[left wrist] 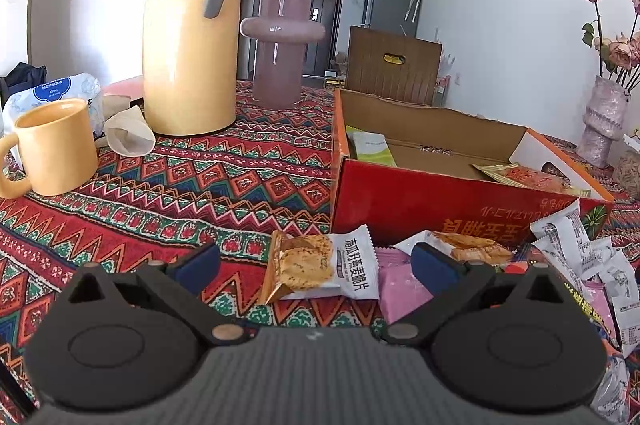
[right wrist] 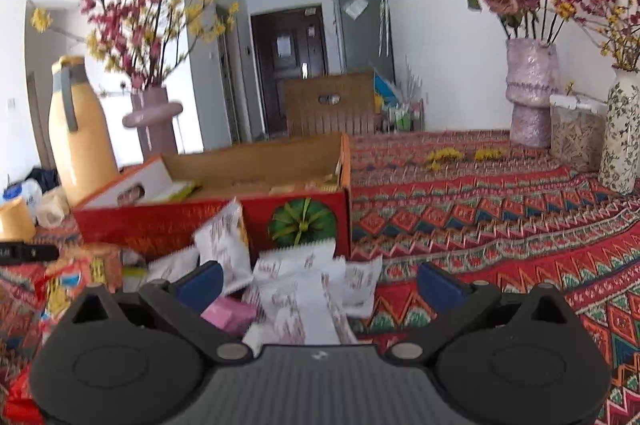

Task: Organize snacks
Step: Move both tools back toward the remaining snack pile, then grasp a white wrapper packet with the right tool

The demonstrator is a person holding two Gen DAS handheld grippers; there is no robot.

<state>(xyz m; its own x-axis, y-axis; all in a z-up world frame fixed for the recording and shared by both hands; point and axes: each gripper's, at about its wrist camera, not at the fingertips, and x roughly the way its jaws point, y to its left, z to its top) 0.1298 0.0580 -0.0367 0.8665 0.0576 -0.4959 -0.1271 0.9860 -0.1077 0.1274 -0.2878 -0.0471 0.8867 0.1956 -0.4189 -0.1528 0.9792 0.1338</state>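
Hovering wide open and empty, the left gripper (left wrist: 316,261) and right gripper (right wrist: 320,279) both face the loose snack packets (left wrist: 320,265) heaped against the near wall of the red box (left wrist: 420,201), seemingly readied to lift them inside.

Bright daylight is flooding both fisheye views, edges are bending and darkening at the corners, and the right wrist view is blurring throughout.

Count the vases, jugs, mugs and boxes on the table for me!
Vases: 3 (mauve vase, sparkly pink vase, white leafy vase)
Jugs: 1 (yellow jug)
Mugs: 1 (yellow mug)
Boxes: 1 (red box)
Total: 6
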